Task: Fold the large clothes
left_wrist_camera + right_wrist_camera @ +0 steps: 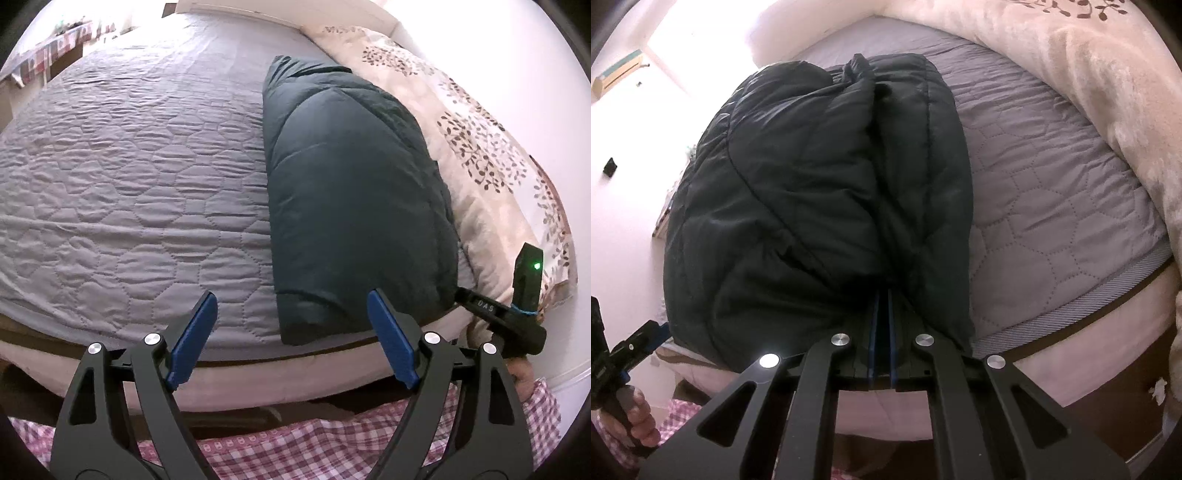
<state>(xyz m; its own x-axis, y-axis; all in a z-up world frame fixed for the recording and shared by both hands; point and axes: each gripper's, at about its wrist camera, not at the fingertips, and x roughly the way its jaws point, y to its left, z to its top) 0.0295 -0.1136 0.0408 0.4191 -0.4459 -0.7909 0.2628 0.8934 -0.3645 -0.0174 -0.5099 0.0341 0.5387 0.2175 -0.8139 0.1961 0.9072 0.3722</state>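
The right gripper [882,295] fingertips seem buried in the jacket [820,192] folds.

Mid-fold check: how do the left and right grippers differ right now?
The left gripper has its jaws spread wide and holds nothing; the right gripper has its jaws shut on the dark jacket.
The left gripper hangs over the quilted bedspread, just short of the jacket's near corner; the right is buried in the jacket's edge.
Both have black frames with blue pads.
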